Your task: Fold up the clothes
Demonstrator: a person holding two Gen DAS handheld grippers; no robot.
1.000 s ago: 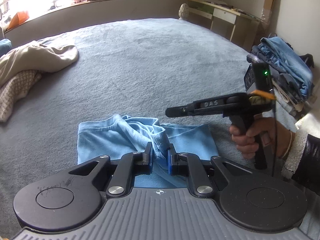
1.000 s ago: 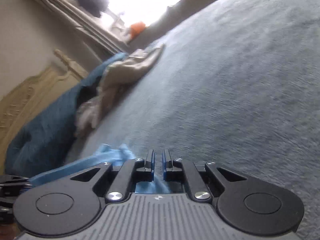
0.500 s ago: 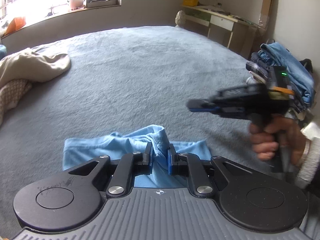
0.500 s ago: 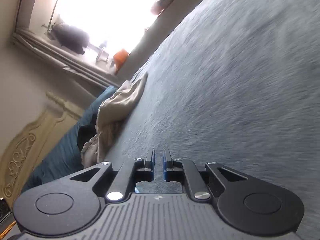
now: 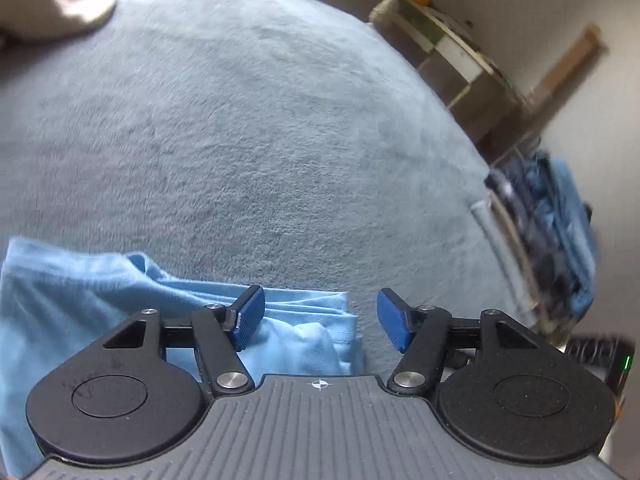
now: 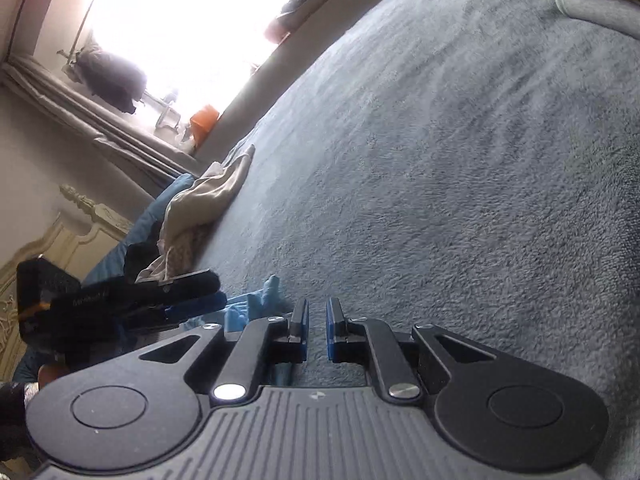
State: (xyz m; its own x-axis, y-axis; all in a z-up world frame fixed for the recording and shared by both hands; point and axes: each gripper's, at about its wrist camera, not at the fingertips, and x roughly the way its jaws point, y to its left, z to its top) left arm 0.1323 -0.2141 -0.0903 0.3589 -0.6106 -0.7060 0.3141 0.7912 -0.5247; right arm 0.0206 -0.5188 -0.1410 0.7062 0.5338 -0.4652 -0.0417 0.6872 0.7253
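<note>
- While its jaws are opening, the left gripper [image 5: 320,316] stands wide over the light blue garment [image 5: 80,300], pads off the cloth; a folded edge lies between and below the fingers [image 5: 250,312].
- Garment sits bunched on the near left of the grey bed cover [image 5: 260,140], partly folded by the look of it.
- Right gripper [image 6: 317,328]: fingers narrow, nothing between, over bare cover right of the garment.
- Do well: clear the fingers fully before pulling off so the fold doesn't drag; then flatten the lump.
- Stack of folded clothes [image 5: 560,240] at far right, blurred.
- Writing: faint print on the left gripper's side in the right view, unreadable.
</note>
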